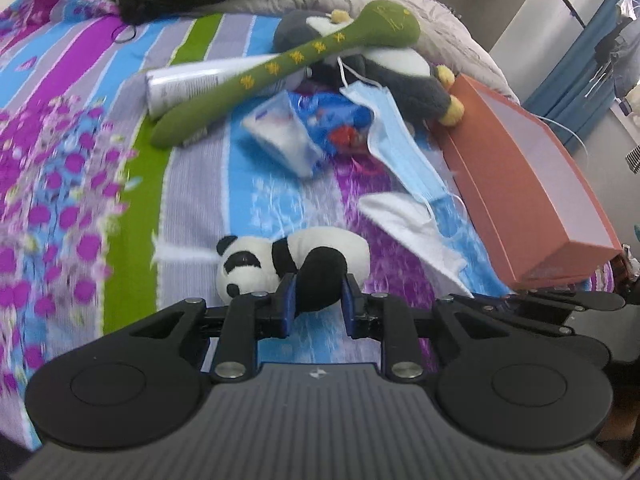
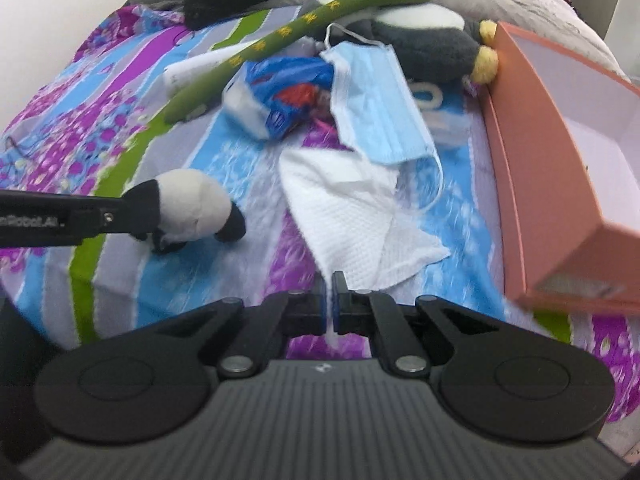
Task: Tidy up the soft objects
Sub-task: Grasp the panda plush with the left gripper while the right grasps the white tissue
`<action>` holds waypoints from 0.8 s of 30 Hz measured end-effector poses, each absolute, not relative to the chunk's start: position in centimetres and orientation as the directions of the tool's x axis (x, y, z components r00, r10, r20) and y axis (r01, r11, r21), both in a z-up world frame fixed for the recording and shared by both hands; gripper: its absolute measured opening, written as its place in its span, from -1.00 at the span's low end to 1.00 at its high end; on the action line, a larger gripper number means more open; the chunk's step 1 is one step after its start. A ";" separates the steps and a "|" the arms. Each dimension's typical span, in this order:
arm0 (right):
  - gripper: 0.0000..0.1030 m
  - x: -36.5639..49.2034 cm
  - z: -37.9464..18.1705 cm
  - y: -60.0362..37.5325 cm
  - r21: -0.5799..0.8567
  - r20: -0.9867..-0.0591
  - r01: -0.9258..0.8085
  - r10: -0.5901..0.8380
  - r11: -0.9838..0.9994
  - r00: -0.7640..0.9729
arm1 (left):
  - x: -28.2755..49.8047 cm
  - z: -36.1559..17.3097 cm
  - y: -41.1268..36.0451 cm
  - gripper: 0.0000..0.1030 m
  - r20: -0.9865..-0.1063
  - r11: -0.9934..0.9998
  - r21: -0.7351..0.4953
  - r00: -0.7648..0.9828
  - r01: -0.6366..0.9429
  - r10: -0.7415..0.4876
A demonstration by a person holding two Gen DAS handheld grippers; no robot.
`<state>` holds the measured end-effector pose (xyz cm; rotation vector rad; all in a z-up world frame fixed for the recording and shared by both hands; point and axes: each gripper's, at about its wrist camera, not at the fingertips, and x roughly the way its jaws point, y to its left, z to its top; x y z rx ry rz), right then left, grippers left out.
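A: Striped bedspread point(image 1: 192, 184), orange box point(image 1: 532, 184) open along its right edge.
B: Toys?
A: Left gripper point(image 1: 319, 300) clamped on panda plush point(image 1: 296, 260), low over the bedspread's near end.
B: Right?
A: Right gripper point(image 2: 329, 304) pinched tight on white tissue point(image 2: 352, 216), corner between pads.

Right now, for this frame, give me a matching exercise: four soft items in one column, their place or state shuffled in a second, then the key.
Things:
1. panda plush
2. white tissue
3. blue face mask
4. green plush stick

States:
A. lies across the grey penguin plush
B. corner pinched in the right gripper
C. clamped by the left gripper
D. lies loose on the bedspread beside the orange box

Pairs: 1-C, 2-B, 3-D, 4-A
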<state>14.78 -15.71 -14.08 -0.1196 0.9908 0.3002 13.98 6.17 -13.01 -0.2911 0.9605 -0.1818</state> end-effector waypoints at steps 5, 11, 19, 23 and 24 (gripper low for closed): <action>-0.88 12.8 -14.3 -15.6 0.064 -0.841 -0.318 0.223 0.946 0.492 | 11.7 -13.9 5.8 -0.45 -0.786 0.933 -0.360 0.544 -0.017 -0.293; -0.81 12.4 -14.2 -16.0 0.142 -0.832 -0.315 0.286 0.938 0.475 | 10.8 -14.6 6.5 0.02 -0.779 0.892 -0.443 0.531 -0.088 -0.334; -0.08 12.7 -13.4 -17.2 0.203 -0.816 -0.305 0.333 0.930 0.473 | 10.7 -16.1 8.1 0.14 -0.746 0.775 -0.586 0.530 -0.236 -0.403; 0.16 13.7 -13.5 -17.7 0.197 -0.807 -0.300 0.328 0.933 0.491 | 10.9 -16.9 8.3 0.14 -0.729 0.721 -0.631 0.535 -0.285 -0.427; 0.20 14.2 -13.7 -17.7 0.185 -0.812 -0.292 0.314 0.938 0.493 | 11.1 -17.1 8.2 0.14 -0.732 0.715 -0.632 0.531 -0.298 -0.426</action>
